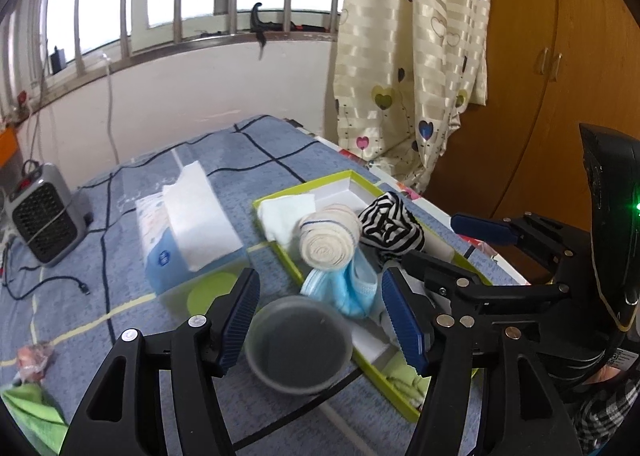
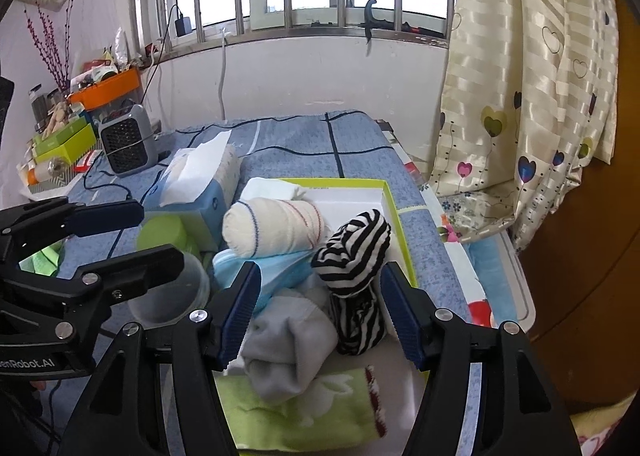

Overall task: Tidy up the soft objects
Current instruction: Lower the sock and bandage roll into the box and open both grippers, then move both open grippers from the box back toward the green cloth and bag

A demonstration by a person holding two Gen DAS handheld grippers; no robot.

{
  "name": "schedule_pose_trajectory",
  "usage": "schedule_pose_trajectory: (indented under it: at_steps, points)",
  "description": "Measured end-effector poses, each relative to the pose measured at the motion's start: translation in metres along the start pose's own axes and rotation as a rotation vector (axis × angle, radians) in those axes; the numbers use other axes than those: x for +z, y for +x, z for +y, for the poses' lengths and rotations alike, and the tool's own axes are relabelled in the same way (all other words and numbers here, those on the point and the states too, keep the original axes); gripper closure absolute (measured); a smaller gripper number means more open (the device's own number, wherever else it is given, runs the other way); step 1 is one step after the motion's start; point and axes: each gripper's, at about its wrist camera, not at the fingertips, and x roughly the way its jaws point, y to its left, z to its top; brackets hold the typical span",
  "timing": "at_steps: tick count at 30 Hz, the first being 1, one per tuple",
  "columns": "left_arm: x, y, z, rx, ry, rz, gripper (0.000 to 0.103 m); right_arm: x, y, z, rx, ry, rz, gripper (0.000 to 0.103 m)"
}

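A lime-rimmed box (image 2: 394, 212) holds a beige rolled bandage (image 2: 276, 226), a black-and-white striped sock (image 2: 356, 252), a blue face mask (image 2: 280, 272), a grey sock (image 2: 288, 344), a green towel (image 2: 304, 416) and a white folded cloth (image 1: 286, 212). My right gripper (image 2: 320, 316) hangs open over the near end of the box. The grey and striped socks lie between its pads, and neither is pinched. Left of the box, my left gripper (image 1: 320, 320) is open above a clear plastic cup (image 1: 298, 344), which stands on the blue cloth; the right pad is clear of it.
A tissue pack (image 1: 188, 232) lies left of the box, with a small grey heater (image 1: 44, 212) and loose cables beyond it. A green cloth (image 1: 32, 412) lies at the near left. The table edge, a curtain and a wooden wardrobe are on the right.
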Motion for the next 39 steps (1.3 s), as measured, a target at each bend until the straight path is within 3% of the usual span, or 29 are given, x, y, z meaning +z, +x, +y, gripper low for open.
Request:
schedule_pose_trajectory:
  at_steps: [18, 39]
  points:
    - [-0.04, -0.052, 0.058, 0.137, -0.111, -0.026, 0.04, -0.001, -0.018, 0.061, 0.096, -0.007, -0.04, 0.04]
    - [-0.093, -0.105, 0.152, 0.315, -0.224, -0.018, 0.04, -0.009, 0.013, 0.171, 0.292, -0.179, 0.031, 0.04]
